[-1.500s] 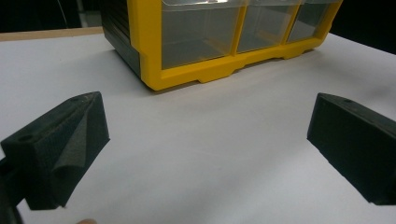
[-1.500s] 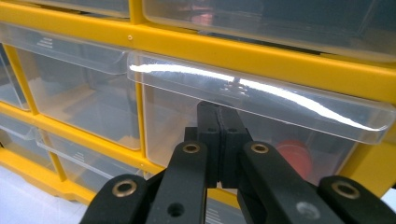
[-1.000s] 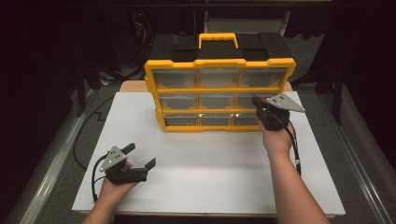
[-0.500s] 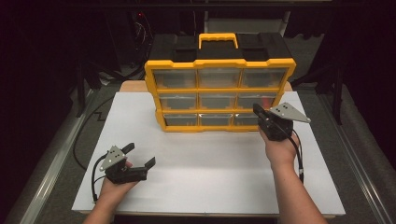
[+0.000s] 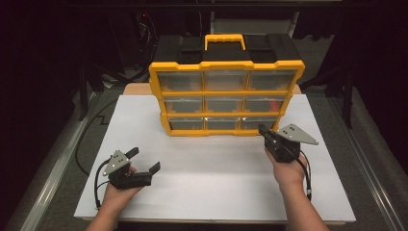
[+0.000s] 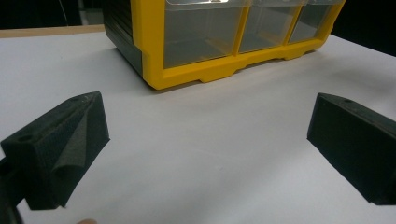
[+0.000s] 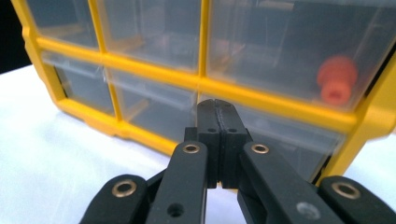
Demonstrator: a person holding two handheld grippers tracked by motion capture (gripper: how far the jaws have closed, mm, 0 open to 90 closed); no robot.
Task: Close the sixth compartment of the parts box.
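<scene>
a yellow organizer box (image 5: pixel 226 98) with a black top and a yellow carry handle (image 5: pixel 224 41) stands upright at the far middle of the white bench (image 5: pixel 211 178), its three-by-three grid of clear drawers facing the person. in the right gripper view a red piece (image 7: pixel 337 80) sits inside the middle-row drawer at the box's right end; the same red spot shows faintly in the high view behind that drawer's front

the right gripper (image 5: pixel 262 130) is held just in front of the box's lower right corner, near the bench's right edge, its jaws pressed together with nothing between them. in the right gripper view the closed tips point at the bottom-row right drawer (image 7: pixel 280 133), close to its clear front; whether they touch it i cannot tell

the left gripper (image 5: pixel 143 161) rests low near the bench's front left corner, well apart from the box, its jaws standing wide apart and empty. the left gripper view shows bare white bench between the two black jaws, with the box's lower left corner farther off
</scene>
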